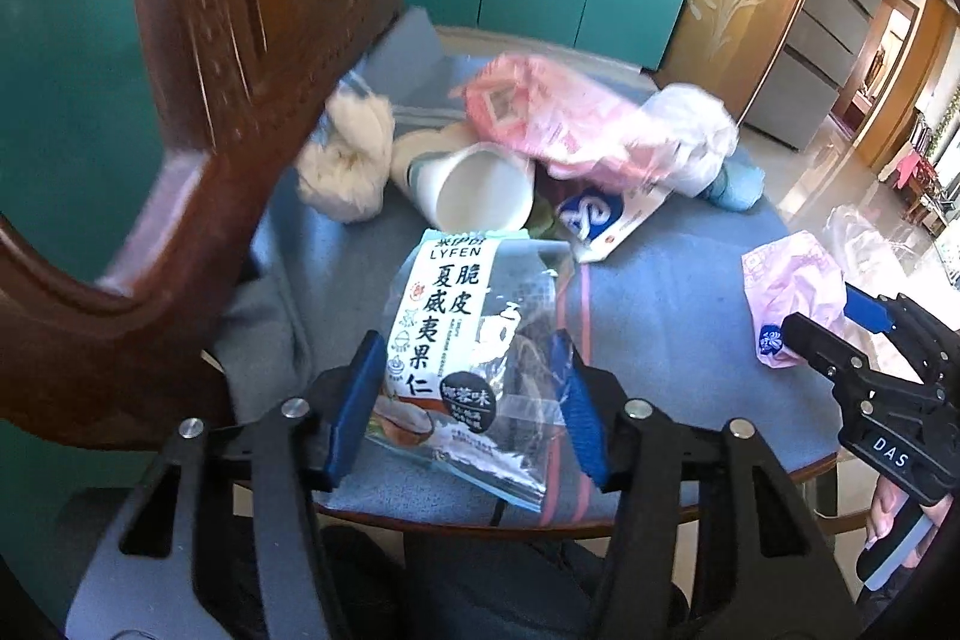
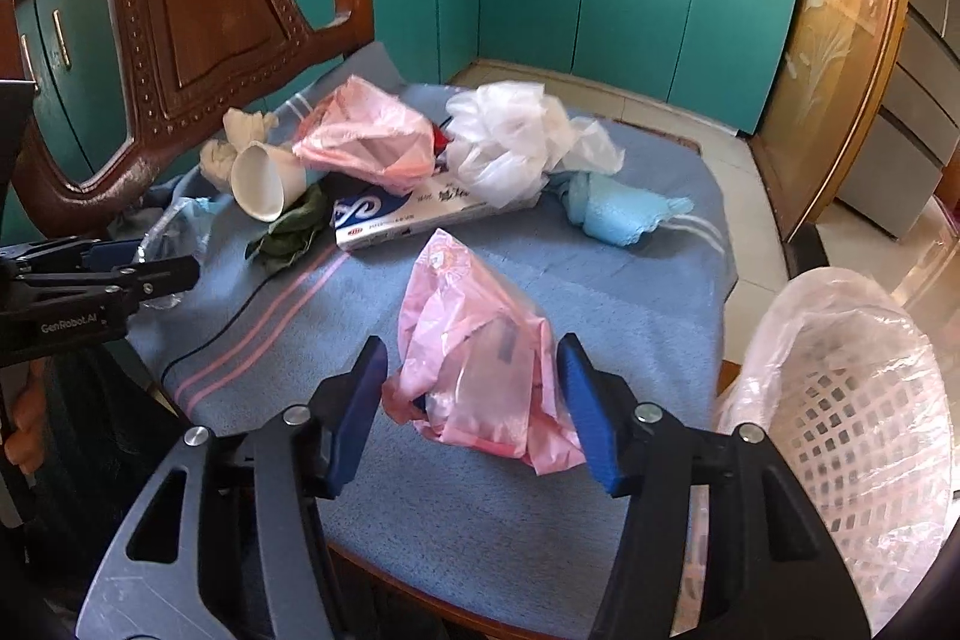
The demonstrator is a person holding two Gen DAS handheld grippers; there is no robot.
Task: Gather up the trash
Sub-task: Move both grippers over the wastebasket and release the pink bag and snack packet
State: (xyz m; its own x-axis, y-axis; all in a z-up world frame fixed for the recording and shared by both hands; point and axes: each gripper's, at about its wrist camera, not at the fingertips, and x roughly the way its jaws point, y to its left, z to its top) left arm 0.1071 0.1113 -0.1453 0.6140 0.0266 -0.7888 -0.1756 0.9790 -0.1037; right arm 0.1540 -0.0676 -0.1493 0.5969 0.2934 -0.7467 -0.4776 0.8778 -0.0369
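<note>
My left gripper (image 1: 468, 400) stands wide open around the near end of the snack bag (image 1: 462, 358), one pad on each side, and I cannot tell if they touch it. My right gripper (image 2: 471, 412) is also wide open, with the pink bag (image 2: 480, 370) loose between its pads; it holds nothing yet. Both pieces lie on the blue cloth (image 2: 600, 280), near its front edge. The lined basket (image 2: 852, 400) waits at the right, just beside the seat.

I see some risks. The pink bag is thin and crumpled, so the pads may catch only one fold and it can slip out on the way to the basket. The snack bag is slick, flat film; a closing pad may push it sideways instead of pinching it. Going too low could also grab the cloth and drag the cup (image 1: 480, 187) and the other trash behind it.
</note>
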